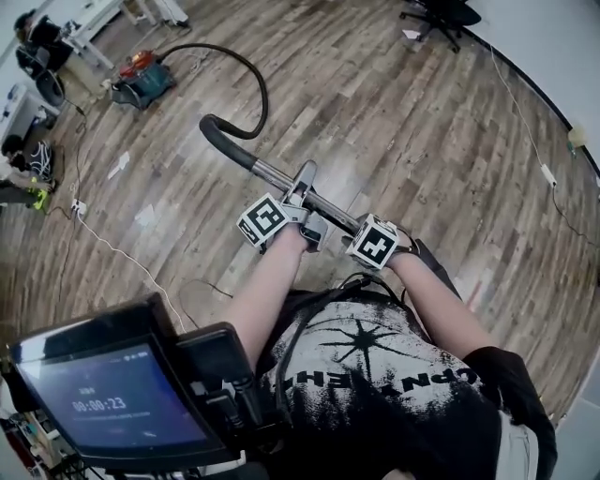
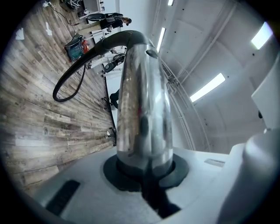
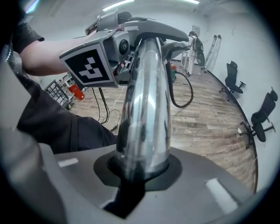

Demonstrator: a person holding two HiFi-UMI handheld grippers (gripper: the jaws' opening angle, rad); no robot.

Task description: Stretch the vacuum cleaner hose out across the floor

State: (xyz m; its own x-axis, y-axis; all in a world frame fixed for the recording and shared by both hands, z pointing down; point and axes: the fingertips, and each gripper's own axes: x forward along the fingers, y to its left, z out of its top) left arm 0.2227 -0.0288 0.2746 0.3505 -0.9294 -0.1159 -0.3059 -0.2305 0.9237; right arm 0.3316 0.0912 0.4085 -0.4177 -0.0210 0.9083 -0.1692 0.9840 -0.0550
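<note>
The vacuum cleaner [image 1: 141, 80] stands on the wood floor at the far left. Its black hose [image 1: 253, 84] loops from it to a bent black handle [image 1: 220, 131], which joins a chrome tube [image 1: 281, 178]. My left gripper [image 1: 302, 214] is shut on that tube, and my right gripper [image 1: 375, 242] is shut on it a little nearer the person. In the left gripper view the chrome tube [image 2: 144, 113] rises out of the closed jaws toward the hose [image 2: 70, 83] and the cleaner [image 2: 76, 46]. In the right gripper view the tube [image 3: 146, 113] runs up to the left gripper's marker cube [image 3: 89, 65].
A black office chair [image 1: 441, 14] stands at the far edge, with others along the wall [image 3: 234, 76]. A white cable [image 1: 122, 253] trails over the floor at left and another [image 1: 534, 150] at right. A screen device [image 1: 112, 394] hangs at lower left. Desks crowd the far left.
</note>
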